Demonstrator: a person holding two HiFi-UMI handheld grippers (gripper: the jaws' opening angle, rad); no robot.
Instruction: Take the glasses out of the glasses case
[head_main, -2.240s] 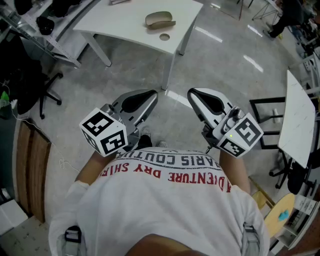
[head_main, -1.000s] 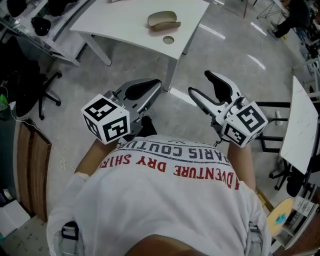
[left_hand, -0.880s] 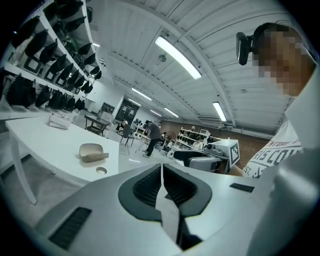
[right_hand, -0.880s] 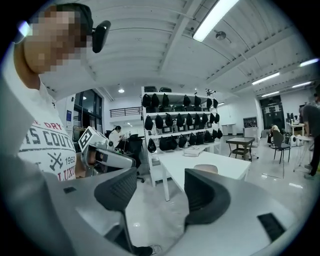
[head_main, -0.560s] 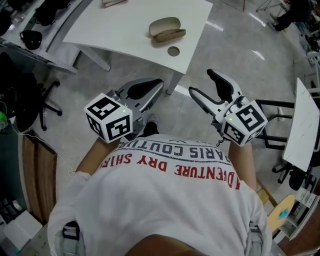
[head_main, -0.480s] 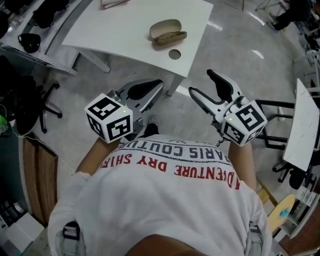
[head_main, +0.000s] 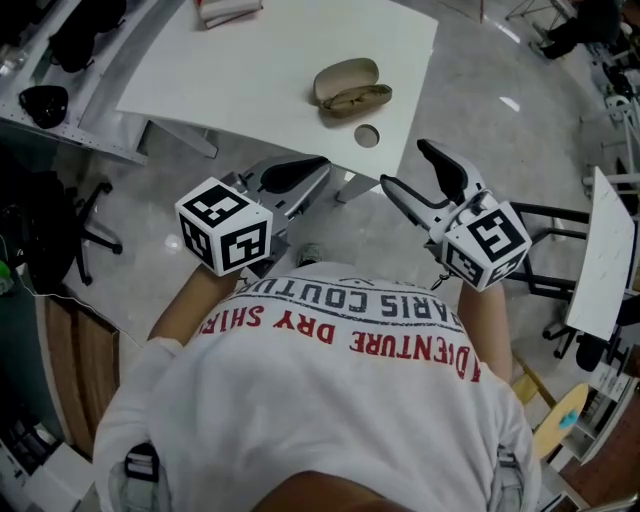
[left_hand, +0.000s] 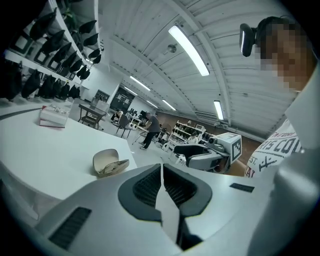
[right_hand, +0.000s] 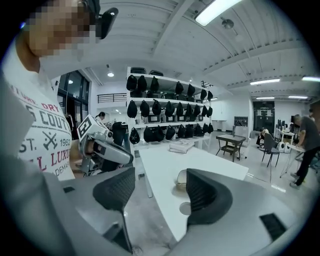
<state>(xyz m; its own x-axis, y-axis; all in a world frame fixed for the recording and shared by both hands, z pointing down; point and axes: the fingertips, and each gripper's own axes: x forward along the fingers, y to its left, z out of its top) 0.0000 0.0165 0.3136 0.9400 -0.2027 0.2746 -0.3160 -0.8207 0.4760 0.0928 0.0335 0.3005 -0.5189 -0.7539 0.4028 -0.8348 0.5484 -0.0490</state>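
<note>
A beige glasses case (head_main: 348, 84) lies open on the white table (head_main: 250, 70) near its corner, with glasses in its lower half. It also shows in the left gripper view (left_hand: 109, 163) and, partly hidden behind a jaw, in the right gripper view (right_hand: 181, 178). My left gripper (head_main: 310, 170) is shut and empty, held in front of the table's near edge. My right gripper (head_main: 408, 168) is open with nothing between its jaws, just off the table's corner. Both are well short of the case.
A round grommet hole (head_main: 366, 135) is in the tabletop near the case. A flat box (head_main: 228, 9) lies at the table's far side. Racks of dark bags (head_main: 60, 40) stand to the left; another white table (head_main: 606, 250) is at the right.
The table and case have come nearer in the head view as I walk toward them. Both grippers moved forward with me. The right jaws went from shut to open.
</note>
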